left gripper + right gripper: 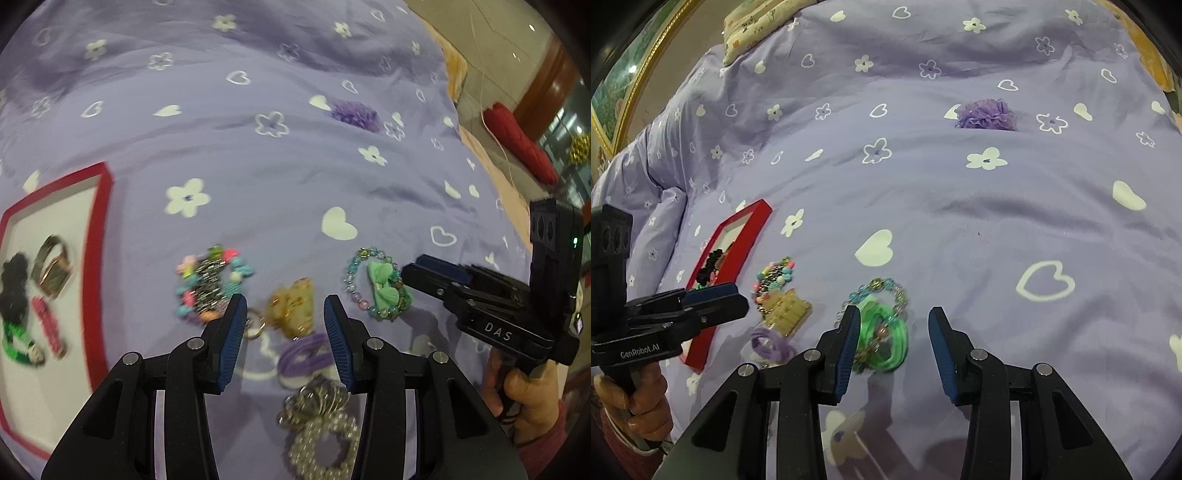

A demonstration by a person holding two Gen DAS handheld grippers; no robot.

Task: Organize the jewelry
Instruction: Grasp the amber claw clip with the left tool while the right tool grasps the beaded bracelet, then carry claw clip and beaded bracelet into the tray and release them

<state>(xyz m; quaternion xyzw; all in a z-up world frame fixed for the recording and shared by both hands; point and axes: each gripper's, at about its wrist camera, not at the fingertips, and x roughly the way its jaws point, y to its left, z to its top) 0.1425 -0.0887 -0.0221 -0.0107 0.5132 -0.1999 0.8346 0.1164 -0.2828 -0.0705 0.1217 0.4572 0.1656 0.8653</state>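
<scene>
Purple bedspread [258,177], red tray [101,236] at its left edge, jewelry beside it, left gripper [284,339] spread over gold clip [293,306], right gripper [894,350] spread over green bracelet [886,332].

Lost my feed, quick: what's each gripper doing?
Left gripper: open, empty, over the gold clip.
Right gripper: open, empty, by the green bow.
</scene>
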